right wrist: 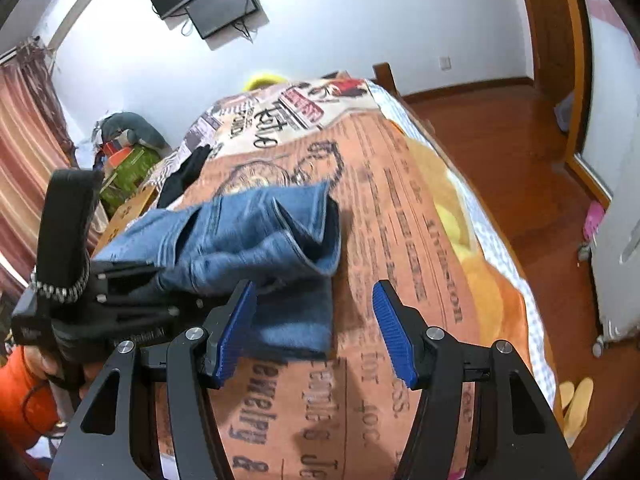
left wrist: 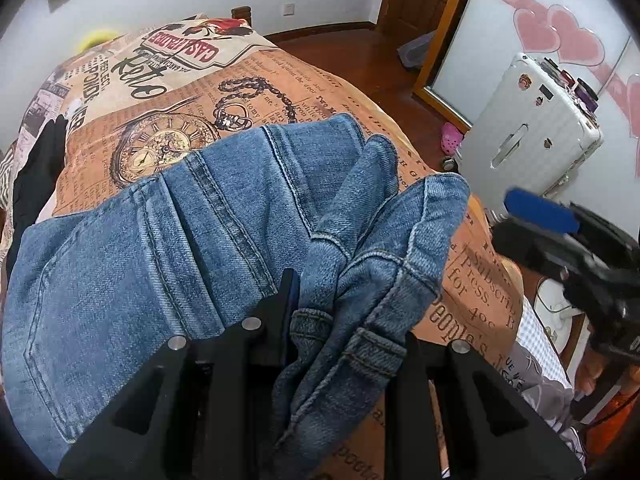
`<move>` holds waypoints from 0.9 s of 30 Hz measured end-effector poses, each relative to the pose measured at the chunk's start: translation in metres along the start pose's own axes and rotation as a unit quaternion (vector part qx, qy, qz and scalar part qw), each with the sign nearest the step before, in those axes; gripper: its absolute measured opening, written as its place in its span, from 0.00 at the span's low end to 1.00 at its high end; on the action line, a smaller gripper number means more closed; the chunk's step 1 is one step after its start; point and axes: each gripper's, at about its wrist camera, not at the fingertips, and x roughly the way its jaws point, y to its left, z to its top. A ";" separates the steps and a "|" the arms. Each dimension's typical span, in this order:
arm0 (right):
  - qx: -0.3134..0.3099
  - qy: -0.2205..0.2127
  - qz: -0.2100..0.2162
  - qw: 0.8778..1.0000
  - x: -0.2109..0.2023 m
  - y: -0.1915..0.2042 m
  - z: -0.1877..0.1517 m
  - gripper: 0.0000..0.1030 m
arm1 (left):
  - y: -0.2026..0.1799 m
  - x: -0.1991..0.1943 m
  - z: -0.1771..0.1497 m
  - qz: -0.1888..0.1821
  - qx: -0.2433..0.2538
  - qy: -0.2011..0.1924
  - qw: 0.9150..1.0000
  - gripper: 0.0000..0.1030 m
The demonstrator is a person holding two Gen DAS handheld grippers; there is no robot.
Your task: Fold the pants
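**Left tongs pinching jeans hem, right tongs idle**

Your left tongs (left wrist: 344,320) are sitting narrow, clamping a bunched hem of the jeans (left wrist: 168,224), which are lying half-folded on the bed (left wrist: 472,280) near its edge. Your right tongs (right wrist: 316,332) are hovering wide and gripping nothing, just beside the denim. Risk: the thick bunched hem is probably slipping out if you're pulling fast, and the folded layer could be sliding off-line, dragging the pile toward the bed edge.

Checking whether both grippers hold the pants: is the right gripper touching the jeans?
Apart. The right wrist view shows the right gripper open, jaws over the bedspread, with the jeans ahead of them.
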 end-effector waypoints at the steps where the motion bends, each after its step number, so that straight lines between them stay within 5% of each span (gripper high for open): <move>1: 0.003 -0.005 0.000 1.000 0.004 -0.001 0.001 0.55 | 0.000 0.000 -0.001 0.000 0.002 0.000 1.000 0.20; 10: -0.008 0.067 0.011 0.998 0.052 -0.006 -0.011 0.59 | -0.008 0.000 -0.005 0.019 0.026 0.017 0.999 0.22; 15: -0.020 0.064 0.010 0.998 0.053 -0.003 -0.018 0.67 | -0.011 -0.010 -0.011 0.032 0.040 0.021 0.998 0.23; 17: -0.019 0.068 0.009 0.997 0.053 -0.006 -0.018 0.67 | -0.010 -0.018 -0.014 0.024 0.039 0.027 0.999 0.31; 22: -0.022 0.068 0.003 0.997 0.054 -0.004 -0.017 0.67 | 0.008 -0.054 -0.025 -0.021 0.008 0.021 1.000 0.34; 27: -0.031 0.062 -0.024 0.997 0.040 0.000 -0.015 0.67 | 0.027 -0.100 -0.030 -0.011 -0.013 -0.028 0.999 0.56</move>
